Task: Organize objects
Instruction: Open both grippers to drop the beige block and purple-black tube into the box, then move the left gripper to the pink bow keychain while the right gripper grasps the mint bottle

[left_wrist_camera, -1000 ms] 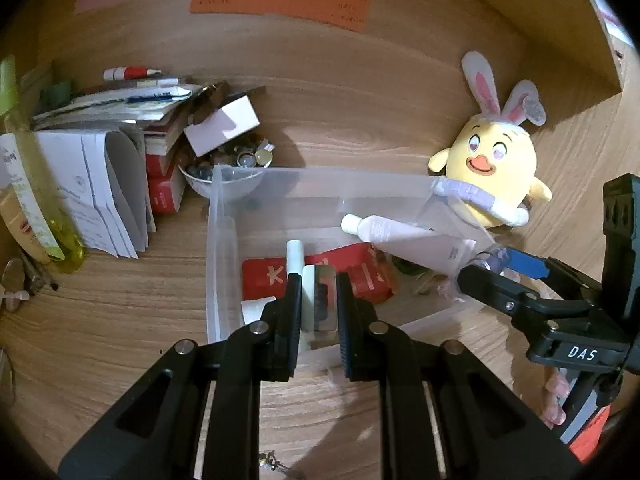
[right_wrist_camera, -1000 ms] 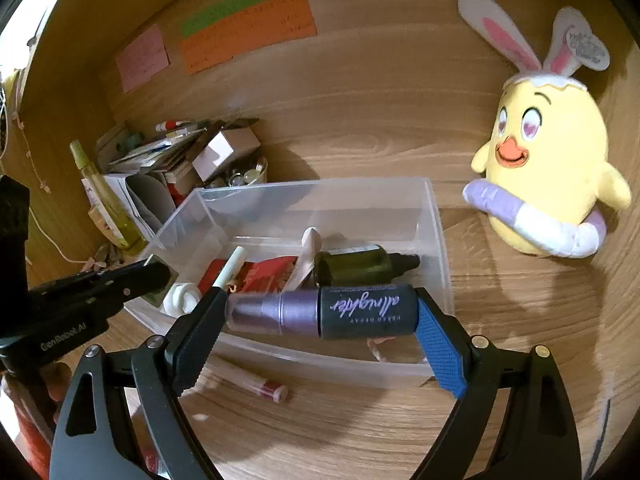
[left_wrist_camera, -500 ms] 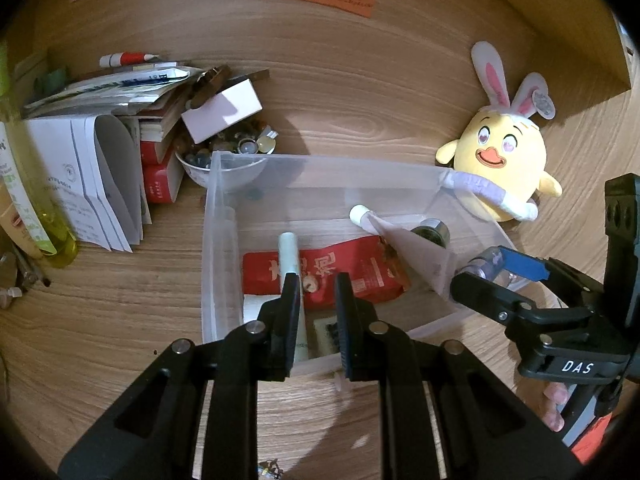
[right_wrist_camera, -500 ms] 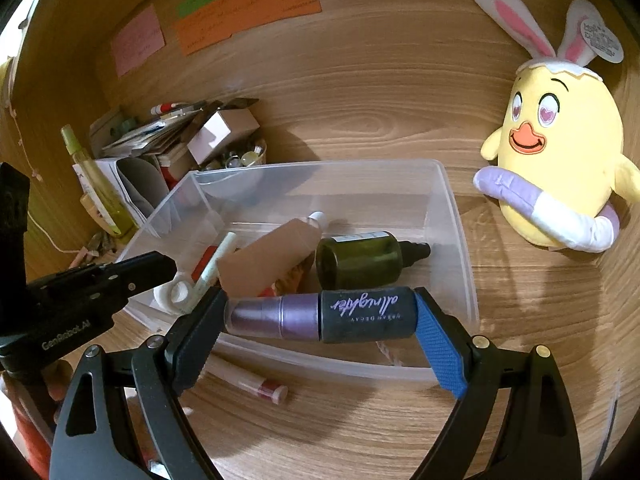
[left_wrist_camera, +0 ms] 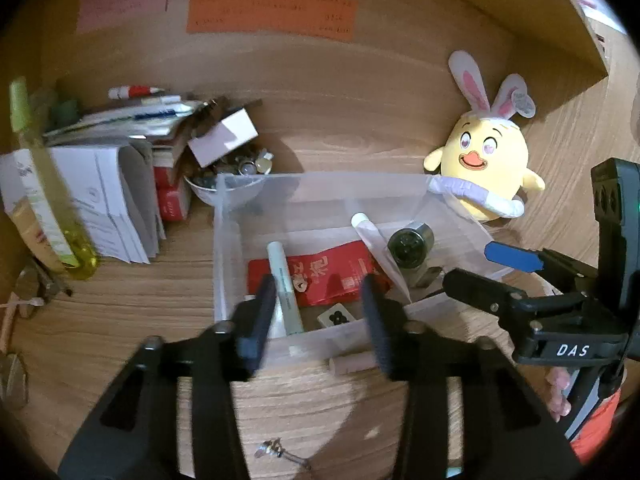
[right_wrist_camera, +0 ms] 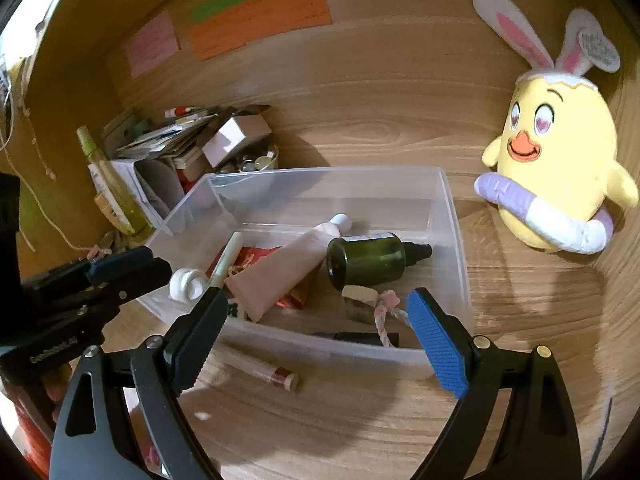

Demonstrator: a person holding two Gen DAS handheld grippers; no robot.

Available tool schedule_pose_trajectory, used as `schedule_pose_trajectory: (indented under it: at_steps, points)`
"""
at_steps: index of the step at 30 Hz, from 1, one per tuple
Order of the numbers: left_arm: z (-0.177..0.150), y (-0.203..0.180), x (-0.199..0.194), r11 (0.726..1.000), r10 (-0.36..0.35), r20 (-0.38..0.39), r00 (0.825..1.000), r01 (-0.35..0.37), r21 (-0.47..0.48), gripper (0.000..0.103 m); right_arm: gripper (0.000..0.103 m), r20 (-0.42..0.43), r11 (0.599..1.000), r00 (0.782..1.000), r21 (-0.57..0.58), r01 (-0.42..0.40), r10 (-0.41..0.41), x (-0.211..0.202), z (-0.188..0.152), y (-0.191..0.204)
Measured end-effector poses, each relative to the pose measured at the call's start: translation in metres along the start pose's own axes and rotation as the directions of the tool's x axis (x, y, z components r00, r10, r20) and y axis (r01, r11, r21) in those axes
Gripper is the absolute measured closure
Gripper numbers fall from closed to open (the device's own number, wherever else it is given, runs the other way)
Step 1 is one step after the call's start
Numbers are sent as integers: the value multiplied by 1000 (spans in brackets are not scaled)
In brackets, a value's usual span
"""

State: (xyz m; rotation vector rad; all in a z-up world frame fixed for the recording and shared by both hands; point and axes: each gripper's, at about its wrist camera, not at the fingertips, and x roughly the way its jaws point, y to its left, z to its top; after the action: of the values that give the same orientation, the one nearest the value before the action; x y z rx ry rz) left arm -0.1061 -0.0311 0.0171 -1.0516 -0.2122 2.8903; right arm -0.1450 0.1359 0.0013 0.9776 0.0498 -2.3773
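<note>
Nearest the cameras, a small metal trinket lies on the bare wooden tabletop below the left claw. That claw's jaws have just been opening; they now stand partly apart with nothing between them, framing the near wall of the clear plastic bin. A pinkish stick with a red end lies on the tabletop just outside that wall, its long axis running along it. The right claw stands wide open and empty over the bin's near right corner.

Inside the bin, a dark tube lies against the near wall, long axis along it, with a pink-and-white cord across it. A white tape roll sits at the left end beside a pale green pen that points away from the cameras. A red packet lies flat under the pen. A beige tube rests slanted over the packet, white cap toward the far wall. The dark green bottle lies on its side, long axis across the bin, black nozzle pointing right.

Beyond the bin's left corner stand a bowl of small metal pieces, a white box, stacked papers and a yellow-green bottle. A yellow plush chick with rabbit ears sits to the right, apart from the bin. Coloured notes hang on the wooden back wall.
</note>
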Motion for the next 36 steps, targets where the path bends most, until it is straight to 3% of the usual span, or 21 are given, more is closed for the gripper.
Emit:
schedule_pose_trajectory:
  at_steps: [2,10,22,29,36]
  points:
    - [-2,-1,-8,1000,13,20,1000,-13,7,40,12,1,1000,1000,-22,3,-3,-4,-3,4]
    - [-16,-7,-28,999,10,18,1000,-11,41,24,9,-17,995,1000,-97,-12,10,-23,-23,12]
    - [-63,-4,-32,998,35,-91,995,-30,60,22,9,-82,992,997,-129,-13,2,-32,-64,17]
    - [-100,-2,-31,996,54,-180,982,-41,76,22,9,-108,984,994,-169,-54,36,-34,-87,34]
    - [-120,0,-34,999,-5,-221,975,13,34,22,10,-136,977,988,-189,-95,70,-33,-108,46]
